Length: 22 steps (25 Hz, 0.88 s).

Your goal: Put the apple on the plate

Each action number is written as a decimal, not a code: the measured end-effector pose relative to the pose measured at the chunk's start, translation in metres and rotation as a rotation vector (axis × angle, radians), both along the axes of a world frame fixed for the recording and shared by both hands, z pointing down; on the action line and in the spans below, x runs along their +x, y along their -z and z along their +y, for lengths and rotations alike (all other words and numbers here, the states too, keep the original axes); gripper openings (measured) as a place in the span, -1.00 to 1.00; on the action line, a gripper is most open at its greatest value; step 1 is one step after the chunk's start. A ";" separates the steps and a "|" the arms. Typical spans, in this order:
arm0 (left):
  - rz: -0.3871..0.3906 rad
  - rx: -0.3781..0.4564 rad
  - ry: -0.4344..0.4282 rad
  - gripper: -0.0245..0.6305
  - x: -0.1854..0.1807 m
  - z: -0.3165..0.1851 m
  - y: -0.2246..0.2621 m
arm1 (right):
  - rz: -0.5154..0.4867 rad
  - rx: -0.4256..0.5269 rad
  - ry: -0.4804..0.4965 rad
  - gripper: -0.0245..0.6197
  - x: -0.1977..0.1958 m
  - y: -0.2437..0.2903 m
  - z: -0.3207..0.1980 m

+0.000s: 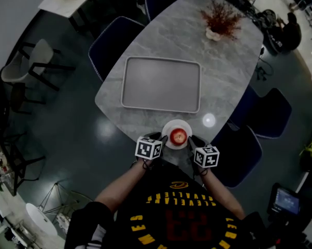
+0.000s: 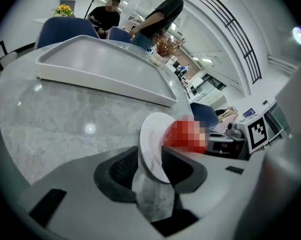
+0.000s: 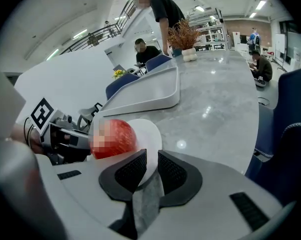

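A red apple [image 1: 178, 136] lies on a small white plate [image 1: 168, 131] at the near edge of the grey marble table [image 1: 234, 66]. My left gripper [image 1: 160, 138] is at the plate's left rim and my right gripper [image 1: 193, 140] at its right rim. In the left gripper view the plate's rim [image 2: 151, 144] stands between the left gripper's [image 2: 149, 156] parted jaws, with table showing through the gap and the apple [image 2: 185, 134] beyond. In the right gripper view the right gripper's [image 3: 151, 159] jaws sit close on the plate's rim [image 3: 149, 134], the apple [image 3: 115, 138] to the left.
A large grey tray [image 1: 161, 84] lies just beyond the plate. A vase of dried red twigs [image 1: 218, 22] stands at the far end of the table. Dark blue chairs [image 1: 112, 43] [image 1: 270, 113] line both sides. Two people [image 3: 158, 11] are past the far end.
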<state>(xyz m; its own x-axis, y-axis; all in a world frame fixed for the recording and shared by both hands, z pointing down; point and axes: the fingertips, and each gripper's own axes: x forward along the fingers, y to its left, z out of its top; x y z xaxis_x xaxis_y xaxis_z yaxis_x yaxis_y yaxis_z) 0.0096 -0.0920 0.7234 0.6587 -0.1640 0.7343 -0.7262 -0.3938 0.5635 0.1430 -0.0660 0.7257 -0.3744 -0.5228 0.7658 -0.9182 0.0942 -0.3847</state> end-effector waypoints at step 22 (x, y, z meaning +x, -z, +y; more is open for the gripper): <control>0.049 -0.123 0.111 -0.75 -0.008 -0.001 -0.014 | -0.080 -0.021 -0.093 -0.87 0.006 0.004 0.006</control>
